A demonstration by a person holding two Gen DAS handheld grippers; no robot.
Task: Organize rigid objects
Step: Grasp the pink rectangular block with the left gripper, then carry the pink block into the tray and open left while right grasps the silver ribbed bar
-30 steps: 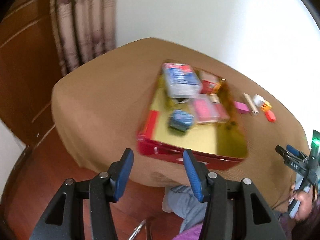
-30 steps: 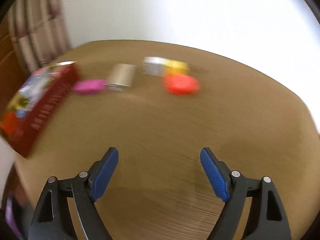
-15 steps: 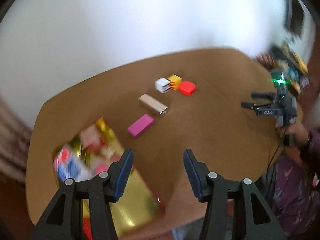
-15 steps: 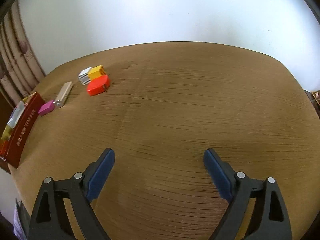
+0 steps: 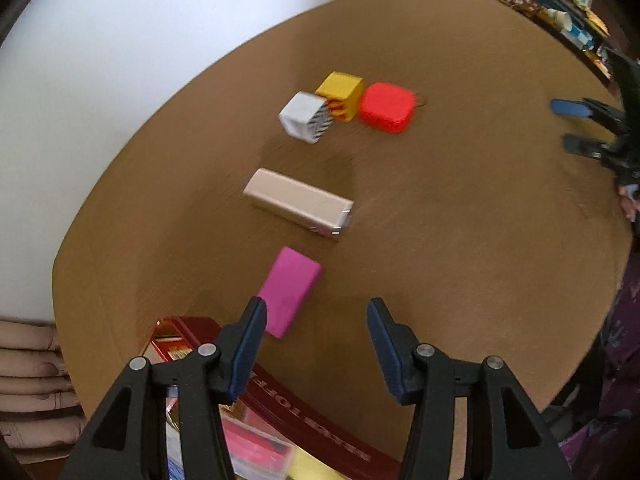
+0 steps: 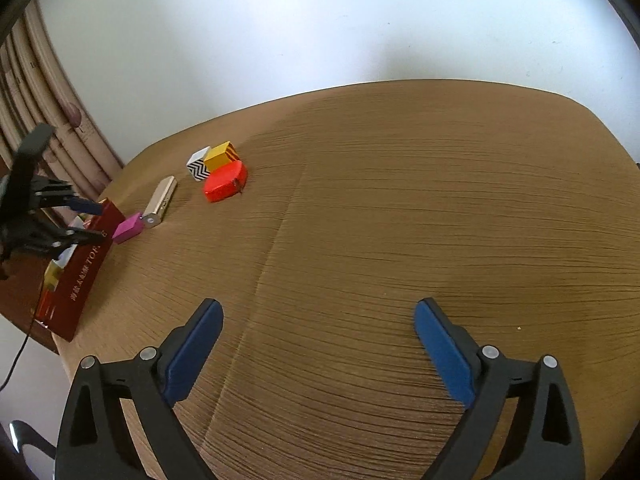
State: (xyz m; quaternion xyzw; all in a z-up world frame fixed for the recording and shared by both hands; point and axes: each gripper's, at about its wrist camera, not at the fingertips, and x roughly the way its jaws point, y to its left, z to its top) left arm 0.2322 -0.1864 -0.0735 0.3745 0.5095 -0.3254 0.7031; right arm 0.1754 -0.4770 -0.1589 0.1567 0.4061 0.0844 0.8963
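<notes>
A pink block [image 5: 289, 290] lies on the brown table just ahead of my open left gripper [image 5: 316, 320], nearest its left finger. Beyond it lie a beige bar [image 5: 298, 203], a white zigzag cube [image 5: 306, 117], a yellow cube [image 5: 340, 94] and a red block [image 5: 387, 106]. A red box [image 5: 312, 420] with several items inside sits under the left gripper. My right gripper [image 6: 318, 338] is open and empty over bare table; its view shows the same objects at far left: pink block [image 6: 128, 227], beige bar [image 6: 161, 201], red block [image 6: 225, 186], red box [image 6: 82, 276].
The table [image 6: 400, 220] is covered in brown ribbed cloth and stands against a white wall. Curtains [image 6: 44, 120] hang at the left. A cluttered shelf [image 5: 560, 12] stands far right in the left wrist view. The right gripper shows there too [image 5: 588, 128].
My left gripper has swung from over the red box toward the loose blocks and come closer to the pink block. My right gripper has pulled back to the right, away from the blocks.
</notes>
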